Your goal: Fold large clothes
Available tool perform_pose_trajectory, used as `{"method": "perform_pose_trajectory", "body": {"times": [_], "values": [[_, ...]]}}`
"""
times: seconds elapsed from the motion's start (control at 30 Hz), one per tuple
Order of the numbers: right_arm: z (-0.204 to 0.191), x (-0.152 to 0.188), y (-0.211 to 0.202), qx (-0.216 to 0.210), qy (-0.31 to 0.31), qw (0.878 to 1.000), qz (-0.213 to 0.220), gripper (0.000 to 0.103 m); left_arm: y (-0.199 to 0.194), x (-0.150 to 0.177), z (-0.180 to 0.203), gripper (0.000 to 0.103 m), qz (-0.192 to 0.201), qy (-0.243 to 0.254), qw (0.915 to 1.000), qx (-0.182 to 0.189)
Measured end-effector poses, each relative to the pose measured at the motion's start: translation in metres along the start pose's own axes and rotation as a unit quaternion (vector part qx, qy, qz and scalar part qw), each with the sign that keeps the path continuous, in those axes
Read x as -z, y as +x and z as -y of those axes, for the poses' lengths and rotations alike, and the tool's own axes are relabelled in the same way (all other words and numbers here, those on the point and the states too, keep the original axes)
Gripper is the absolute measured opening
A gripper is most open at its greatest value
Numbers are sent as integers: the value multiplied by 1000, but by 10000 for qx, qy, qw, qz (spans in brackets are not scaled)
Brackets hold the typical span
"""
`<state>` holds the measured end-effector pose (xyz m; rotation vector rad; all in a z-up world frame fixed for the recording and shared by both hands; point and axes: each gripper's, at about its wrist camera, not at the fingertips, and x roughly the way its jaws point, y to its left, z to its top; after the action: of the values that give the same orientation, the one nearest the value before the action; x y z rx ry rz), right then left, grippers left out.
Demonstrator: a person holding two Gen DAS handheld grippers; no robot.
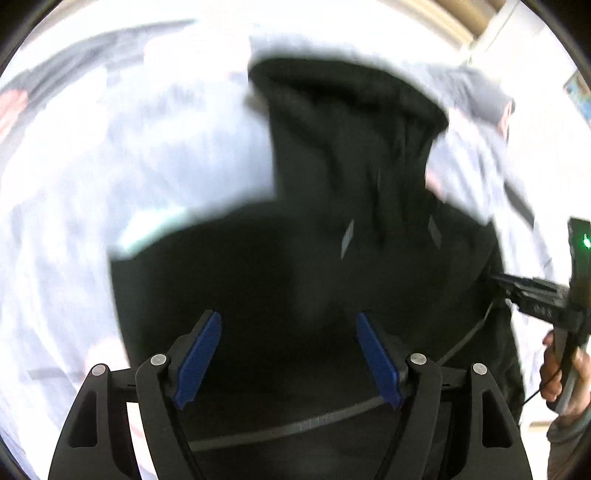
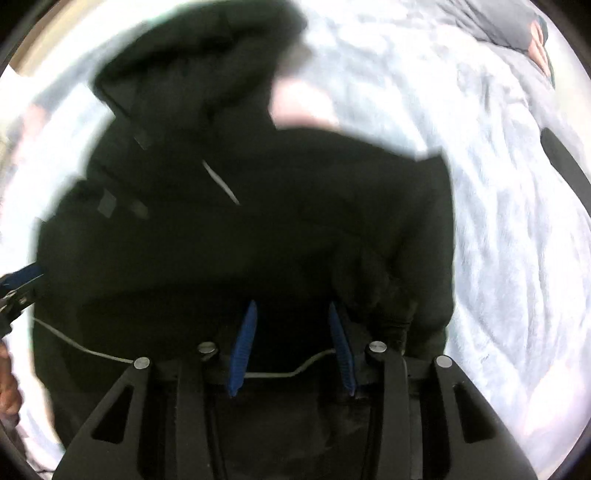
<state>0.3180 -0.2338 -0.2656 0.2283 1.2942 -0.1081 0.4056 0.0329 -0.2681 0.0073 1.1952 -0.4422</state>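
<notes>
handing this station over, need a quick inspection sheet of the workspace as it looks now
surface: pale grey rumpled bedding, blurred.
job's things: black hooded garment spread on the bedding, hood end away from the cameras; folds hard to read.
clutter: grey garment at the far edge.
grippers: left gripper jaws wide apart above the black cloth, nothing pinched; right gripper jaws narrower, black cloth bunched beside one blue pad, grip cannot be told.
cables: thin pale cord lying across the black garment near the grippers.
surroundings: wall and beige trim, too blurred to detail.
</notes>
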Motion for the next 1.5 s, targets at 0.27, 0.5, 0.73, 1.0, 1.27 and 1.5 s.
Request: {"method": "perform_pose_trajectory", "body": {"times": [0.27,0.5,0.73,1.0,1.27,1.5], "values": [[7,-101,-33,-286,168,9946,987,45,18,-120,-24,77,719,-292,9970,-47],[-2,-183,-4,-426,575,9907,1158,49,65,-172,-42,77,575,-582,9964,239],[-4,-217,50,-157,632,9953,714,45,114,-189,-47,21,334,-516,9981,-54],[31,-193,51,-488,706,9911,1018,7,138,-159,-116,22,265,-1780,9767,1168],[39,-186,110,-552,759,9951,298,15,127,-158,-111,42,266,-1145,9891,886],[39,-169,30,-588,342,9941,840,38,40,-137,-90,56,985,-281,9939,407]]}}
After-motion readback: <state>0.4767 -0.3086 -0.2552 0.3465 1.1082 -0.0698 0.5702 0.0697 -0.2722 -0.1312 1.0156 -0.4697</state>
